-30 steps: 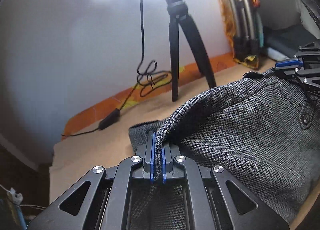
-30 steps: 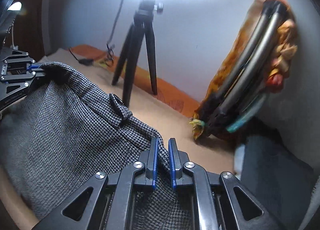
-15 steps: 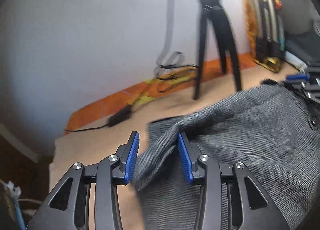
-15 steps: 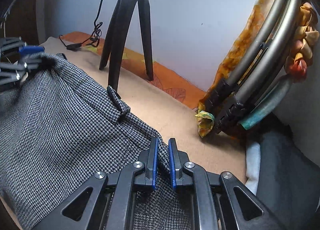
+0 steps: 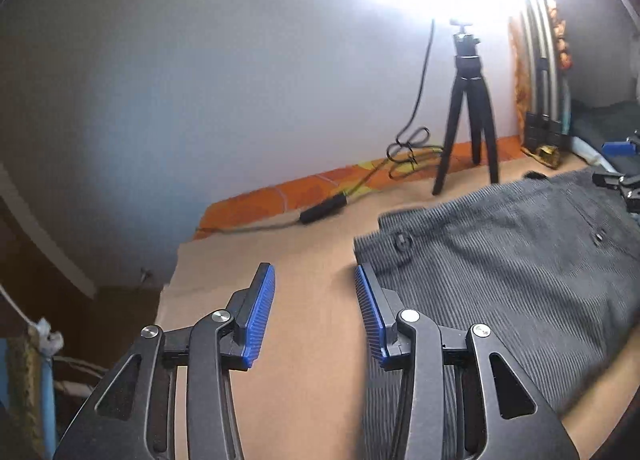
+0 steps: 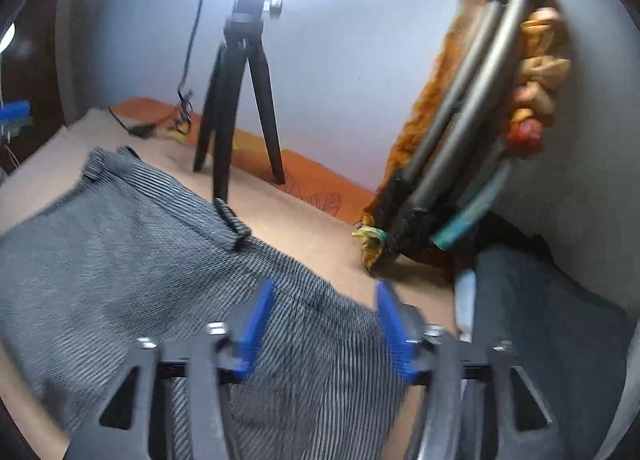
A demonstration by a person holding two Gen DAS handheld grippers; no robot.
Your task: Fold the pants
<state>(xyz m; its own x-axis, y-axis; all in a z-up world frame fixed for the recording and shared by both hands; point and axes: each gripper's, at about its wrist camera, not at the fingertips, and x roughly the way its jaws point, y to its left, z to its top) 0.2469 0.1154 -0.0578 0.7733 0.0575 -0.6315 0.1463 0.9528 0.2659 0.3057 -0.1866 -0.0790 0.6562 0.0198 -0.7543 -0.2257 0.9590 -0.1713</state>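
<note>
The grey houndstooth pants (image 5: 512, 260) lie flat on the tan table (image 5: 280, 260), waistband toward the wall. My left gripper (image 5: 316, 316) is open and empty, just off the pants' left waistband corner. In the right wrist view the pants (image 6: 140, 260) spread to the left, and my right gripper (image 6: 320, 324) is open over their right waistband corner, holding nothing. The right gripper also shows at the right edge of the left wrist view (image 5: 624, 163).
A black mini tripod (image 5: 468, 111) stands on the table by the wall with a cable (image 5: 408, 143) beside it. A folded tripod wrapped in orange cloth (image 6: 472, 131) leans at the right. Dark folded clothes (image 6: 532, 324) lie at the far right.
Both grippers have let go of the waistband and opened. The pants have dropped flat onto the table. The left gripper has drawn back to the left.
</note>
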